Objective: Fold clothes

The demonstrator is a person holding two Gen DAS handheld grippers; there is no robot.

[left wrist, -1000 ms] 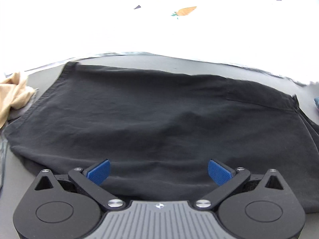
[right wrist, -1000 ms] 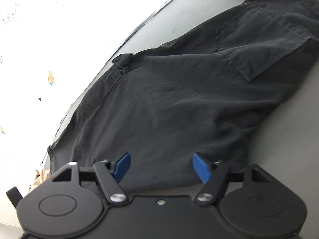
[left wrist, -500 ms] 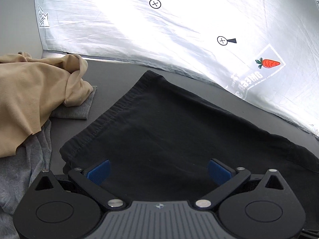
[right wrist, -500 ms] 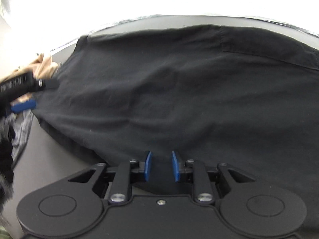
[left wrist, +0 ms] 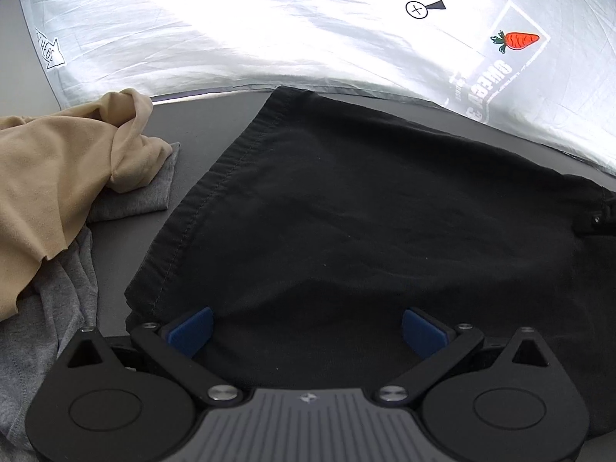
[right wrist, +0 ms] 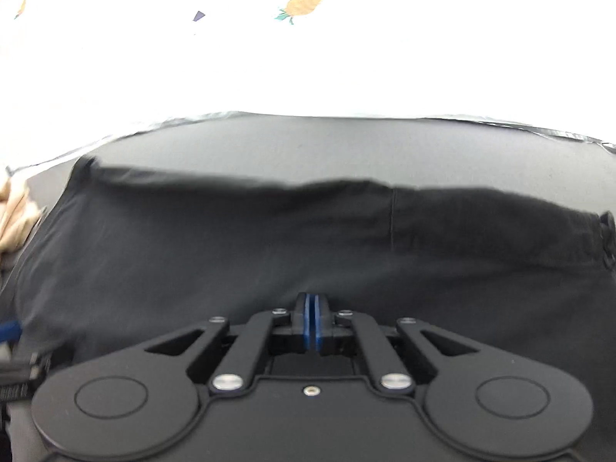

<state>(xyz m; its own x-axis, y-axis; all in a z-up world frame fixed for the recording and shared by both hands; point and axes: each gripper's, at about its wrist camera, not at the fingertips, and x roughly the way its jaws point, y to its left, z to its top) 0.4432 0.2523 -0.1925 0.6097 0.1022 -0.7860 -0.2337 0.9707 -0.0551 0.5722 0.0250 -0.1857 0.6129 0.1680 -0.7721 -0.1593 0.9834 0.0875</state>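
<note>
Black shorts [left wrist: 346,211] lie spread on a dark grey table [left wrist: 200,131], their stitched hem running along the left side. My left gripper [left wrist: 308,331] hangs open over the near left corner, blue pads [left wrist: 190,329] wide apart with cloth below them and nothing pinched. In the right wrist view the shorts [right wrist: 231,238] fill the middle, blurred. My right gripper [right wrist: 311,300] has its blue pads pressed together at the near edge of the cloth, and the creases run toward its tip. The left gripper's pad [right wrist: 7,331] peeks in at the far left edge.
A tan garment [left wrist: 50,177] lies heaped on a grey garment [left wrist: 50,308] left of the shorts. A white sheet [left wrist: 308,38] with carrot prints and marks hangs beyond the table's far edge. Bare tabletop [right wrist: 308,150] shows behind the shorts.
My right gripper went from open to shut at the shorts' near edge while swinging and rolling across them. My left gripper slid left to the hem corner and stayed open.
</note>
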